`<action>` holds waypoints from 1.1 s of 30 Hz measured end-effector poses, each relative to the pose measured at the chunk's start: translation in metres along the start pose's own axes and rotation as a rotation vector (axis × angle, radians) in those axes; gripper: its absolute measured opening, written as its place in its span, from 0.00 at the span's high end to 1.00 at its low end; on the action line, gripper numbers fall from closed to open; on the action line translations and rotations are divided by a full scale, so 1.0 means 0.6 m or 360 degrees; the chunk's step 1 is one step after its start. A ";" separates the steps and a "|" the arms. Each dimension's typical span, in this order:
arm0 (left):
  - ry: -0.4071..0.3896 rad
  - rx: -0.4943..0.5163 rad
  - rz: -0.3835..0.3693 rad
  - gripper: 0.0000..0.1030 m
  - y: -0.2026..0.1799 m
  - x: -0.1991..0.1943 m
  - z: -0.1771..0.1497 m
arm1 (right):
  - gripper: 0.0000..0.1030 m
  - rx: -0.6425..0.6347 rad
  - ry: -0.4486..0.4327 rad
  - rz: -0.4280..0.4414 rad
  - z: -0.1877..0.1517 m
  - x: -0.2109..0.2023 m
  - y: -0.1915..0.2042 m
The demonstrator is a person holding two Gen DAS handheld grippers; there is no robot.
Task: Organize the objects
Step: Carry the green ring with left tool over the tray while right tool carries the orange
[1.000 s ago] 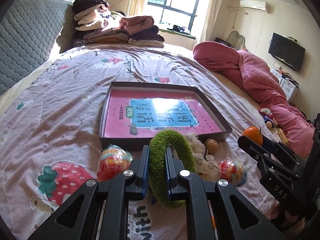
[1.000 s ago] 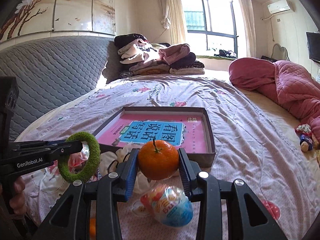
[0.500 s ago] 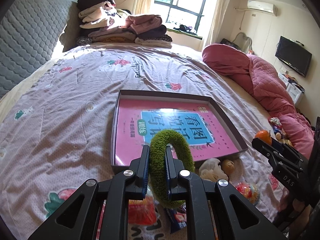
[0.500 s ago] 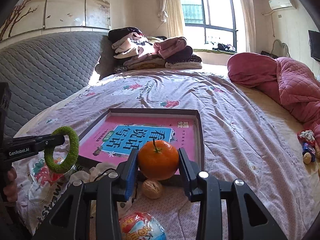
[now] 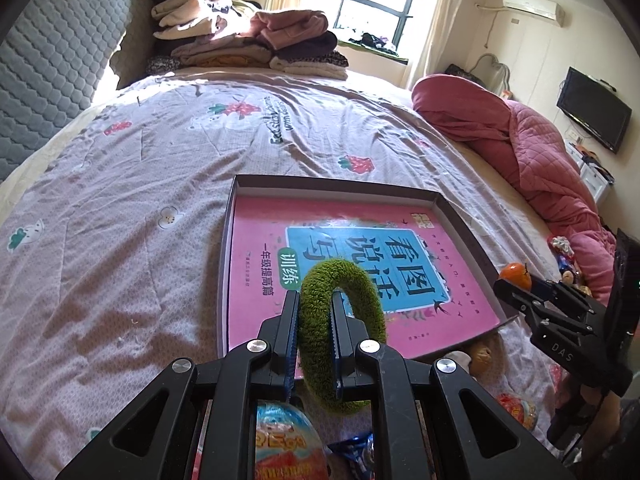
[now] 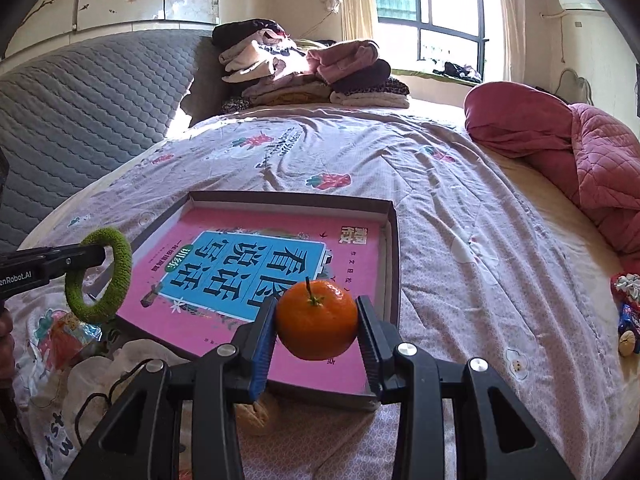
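Observation:
My left gripper (image 5: 314, 300) is shut on a fuzzy green ring (image 5: 356, 292), held above the near edge of a shallow dark box (image 5: 234, 240) with a pink book (image 5: 264, 248) in it. My right gripper (image 6: 316, 312) is shut on an orange tangerine (image 6: 317, 320), held above the box's (image 6: 394, 264) near right corner. The ring also shows in the right wrist view (image 6: 120, 276), at the left. The tangerine shows in the left wrist view (image 5: 515, 276), at the right.
A walnut (image 6: 256, 414), a white cloth item (image 6: 100, 380) and wrapped snack balls (image 5: 280, 444) lie on the bedspread in front of the box. A pink quilt (image 5: 540, 152) is heaped at the right, folded clothes (image 5: 240, 40) at the headboard.
Both grippers have moved forward and up with their loads, from over the loose items to over the box's near edge.

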State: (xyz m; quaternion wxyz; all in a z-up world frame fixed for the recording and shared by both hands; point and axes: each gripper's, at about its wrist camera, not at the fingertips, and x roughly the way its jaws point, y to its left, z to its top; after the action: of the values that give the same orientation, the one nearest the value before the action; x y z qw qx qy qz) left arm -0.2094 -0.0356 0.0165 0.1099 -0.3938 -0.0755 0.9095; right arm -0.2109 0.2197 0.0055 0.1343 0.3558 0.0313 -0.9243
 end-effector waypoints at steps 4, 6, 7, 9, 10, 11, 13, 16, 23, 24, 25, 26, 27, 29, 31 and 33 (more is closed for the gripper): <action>0.0039 -0.0030 -0.0003 0.87 0.016 0.020 0.006 | 0.62 -0.0008 0.0066 0.0011 0.001 0.029 -0.004; 0.0056 -0.0037 0.0001 0.87 0.023 0.030 0.009 | 0.62 0.0000 0.0106 0.0024 0.000 0.040 -0.006; 0.0067 -0.0048 0.0003 0.87 0.027 0.034 0.011 | 0.62 0.0012 0.0125 0.0037 0.000 0.046 -0.009; 0.0082 -0.0056 0.0017 0.87 0.033 0.043 0.014 | 0.62 0.0013 0.0162 0.0034 -0.002 0.057 -0.010; 0.0084 -0.0064 0.0023 0.87 0.036 0.045 0.016 | 0.62 0.0006 0.0172 0.0031 -0.001 0.062 -0.010; 0.0085 -0.0073 0.0027 0.87 0.040 0.047 0.019 | 0.62 -0.0002 0.0184 0.0026 -0.002 0.067 -0.010; 0.0102 -0.0093 0.0046 0.87 0.048 0.055 0.021 | 0.62 -0.0013 0.0210 0.0020 -0.003 0.073 -0.007; 0.0148 -0.0099 0.0081 0.87 0.058 0.069 0.021 | 0.62 -0.0035 0.0238 0.0014 -0.007 0.082 -0.004; 0.0219 -0.0071 0.0115 0.87 0.064 0.093 0.014 | 0.62 -0.0079 0.0249 -0.0013 -0.012 0.087 0.005; 0.0236 -0.0058 0.0112 0.87 0.063 0.098 0.014 | 0.62 -0.0079 0.0252 -0.0013 -0.011 0.088 0.005; 0.0249 -0.0048 0.0111 0.87 0.061 0.102 0.011 | 0.62 -0.0082 0.0254 -0.0014 -0.011 0.088 0.005; 0.0259 -0.0036 0.0108 0.87 0.059 0.106 0.010 | 0.62 -0.0083 0.0254 -0.0016 -0.011 0.087 0.006; 0.0279 -0.0021 0.0108 0.87 0.057 0.110 0.008 | 0.62 -0.0085 0.0255 -0.0017 -0.010 0.088 0.006; 0.0286 -0.0015 0.0107 0.86 0.056 0.113 0.006 | 0.62 -0.0087 0.0255 -0.0019 -0.010 0.088 0.007; 0.0287 -0.0003 0.0120 0.85 0.054 0.111 0.005 | 0.62 -0.0085 0.0257 -0.0021 -0.009 0.088 0.008; 0.0285 0.0000 0.0119 0.81 0.054 0.108 0.006 | 0.62 -0.0090 0.0258 -0.0026 -0.009 0.088 0.009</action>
State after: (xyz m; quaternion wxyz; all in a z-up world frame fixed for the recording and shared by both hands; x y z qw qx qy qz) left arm -0.2597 -0.0500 -0.0336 0.0822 -0.4761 -0.0508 0.8741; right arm -0.2437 0.2036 -0.0336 0.1338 0.4251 0.0710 -0.8924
